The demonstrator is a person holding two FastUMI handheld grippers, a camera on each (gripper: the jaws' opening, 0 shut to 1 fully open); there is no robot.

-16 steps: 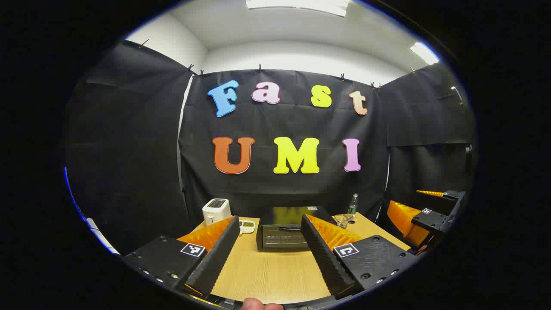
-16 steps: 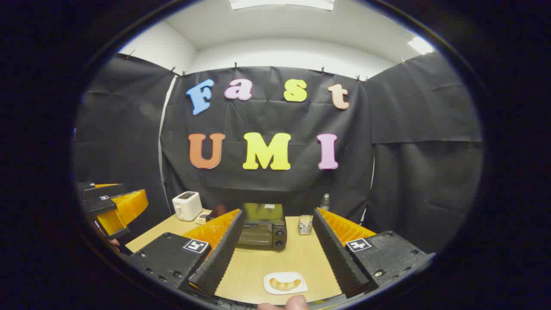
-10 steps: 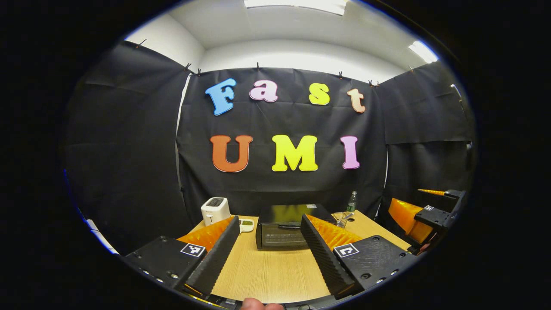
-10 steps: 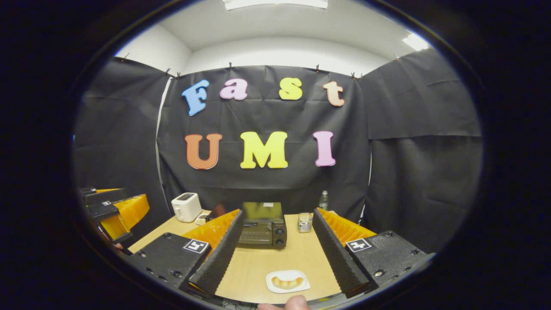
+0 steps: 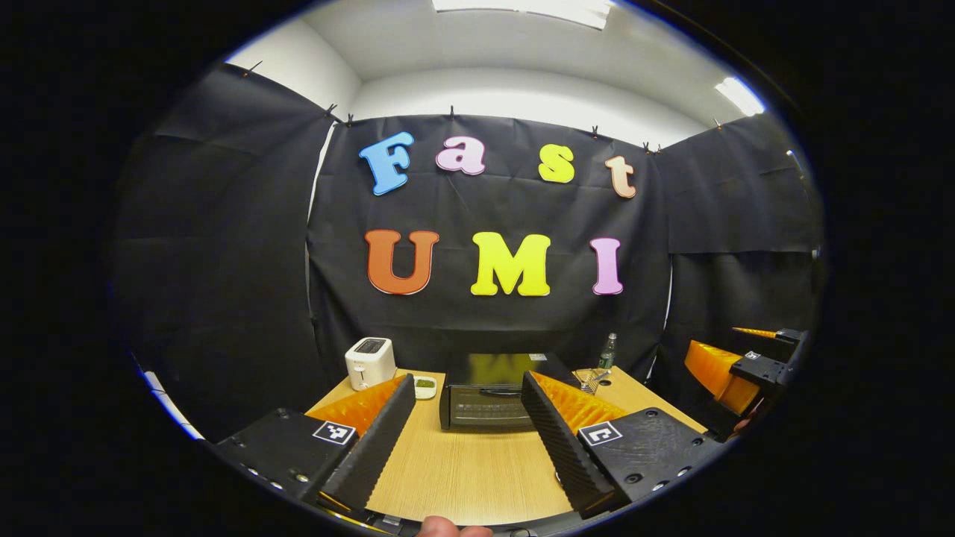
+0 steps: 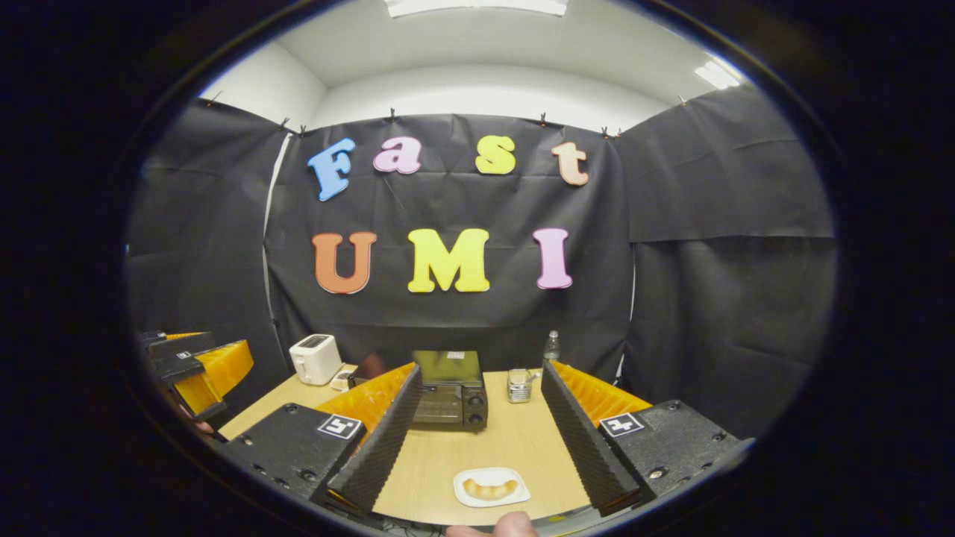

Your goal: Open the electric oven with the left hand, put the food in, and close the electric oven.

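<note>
A black electric oven (image 5: 489, 395) with its door closed stands at the back of the wooden table (image 5: 462, 470); the right gripper view has the oven (image 6: 448, 399) too. A pale croissant-shaped food on a small white plate (image 6: 491, 488) lies near the table's front edge, between the right gripper's fingers and below them. My left gripper (image 5: 468, 440) is open, held above the table in front of the oven, nothing between its fingers. My right gripper (image 6: 481, 440) is open too and holds nothing. Each view has the other gripper at its side edge.
A white toaster (image 5: 370, 362) stands at the table's back left, a small white dish (image 5: 424, 386) beside it. A glass jar (image 6: 516, 385) and a bottle (image 5: 609, 352) stand right of the oven. Black cloth walls close the booth behind and at both sides.
Both views have drifted slightly; the right gripper has eased a little to the right. Both grippers stay open and nothing on the table has moved.
</note>
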